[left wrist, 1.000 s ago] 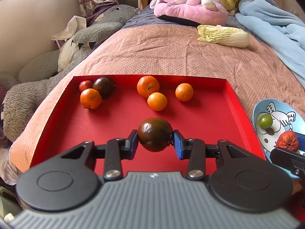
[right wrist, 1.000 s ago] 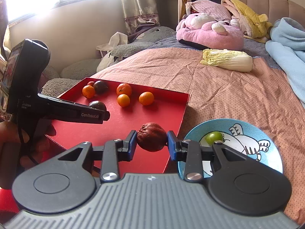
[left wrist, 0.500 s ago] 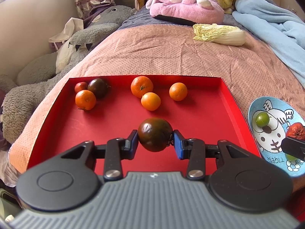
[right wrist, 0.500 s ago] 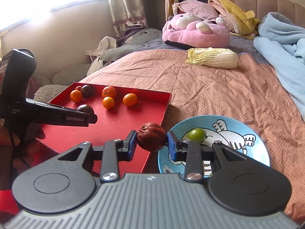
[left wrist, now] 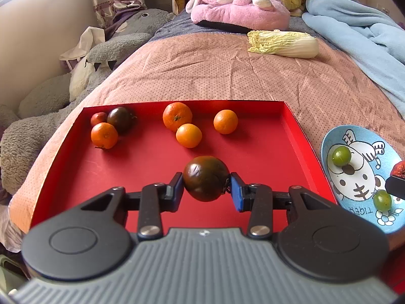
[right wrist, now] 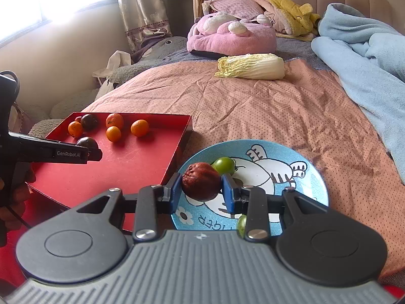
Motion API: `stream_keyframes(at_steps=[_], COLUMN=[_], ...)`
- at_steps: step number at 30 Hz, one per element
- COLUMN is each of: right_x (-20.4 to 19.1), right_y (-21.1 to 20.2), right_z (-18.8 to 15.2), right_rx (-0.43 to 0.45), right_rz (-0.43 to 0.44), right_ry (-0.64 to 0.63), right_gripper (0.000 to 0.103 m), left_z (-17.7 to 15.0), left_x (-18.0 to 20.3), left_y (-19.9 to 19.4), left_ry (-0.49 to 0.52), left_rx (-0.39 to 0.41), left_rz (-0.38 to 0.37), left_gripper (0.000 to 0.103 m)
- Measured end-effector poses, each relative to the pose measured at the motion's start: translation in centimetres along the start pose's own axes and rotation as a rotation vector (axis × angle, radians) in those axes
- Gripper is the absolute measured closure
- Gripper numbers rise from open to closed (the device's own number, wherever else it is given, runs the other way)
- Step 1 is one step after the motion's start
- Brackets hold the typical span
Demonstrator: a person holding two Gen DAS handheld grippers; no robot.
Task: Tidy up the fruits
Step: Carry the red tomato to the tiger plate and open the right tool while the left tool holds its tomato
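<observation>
A pink dotted bedspread carries a red tray on the left and a blue cartoon plate just beside it on the right. The left gripper is clenched on a dark round tomato, held above the tray's near middle, its stem end turned toward the right pad. The right gripper grasps a wrinkled red fruit above the plate's left edge, near a green tomato; both held fruits are roundish, with no clear long axis.
</observation>
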State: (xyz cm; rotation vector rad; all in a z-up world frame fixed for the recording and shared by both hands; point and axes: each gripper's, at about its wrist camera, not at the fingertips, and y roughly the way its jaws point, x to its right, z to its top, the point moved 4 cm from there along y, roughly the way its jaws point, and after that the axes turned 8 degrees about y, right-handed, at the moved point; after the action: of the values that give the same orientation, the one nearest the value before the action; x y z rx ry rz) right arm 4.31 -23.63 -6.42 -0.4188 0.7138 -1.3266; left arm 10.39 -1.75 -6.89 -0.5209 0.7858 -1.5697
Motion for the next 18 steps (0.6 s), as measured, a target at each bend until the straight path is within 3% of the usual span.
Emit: stream_keyframes(at_steps=[18], right_x=[5.1], right_y=[1.8], right_z=[-1.5], right_rx=[-0.035], right_rz=[-0.127], right_ry=[0.065], right_gripper=[0.063], left_z=[0.2], left_x=[0.7], left_y=[-0.3], left_ry=[0.012], left_rx=[0.005], left_rz=[-0.01], left_gripper=[0.061])
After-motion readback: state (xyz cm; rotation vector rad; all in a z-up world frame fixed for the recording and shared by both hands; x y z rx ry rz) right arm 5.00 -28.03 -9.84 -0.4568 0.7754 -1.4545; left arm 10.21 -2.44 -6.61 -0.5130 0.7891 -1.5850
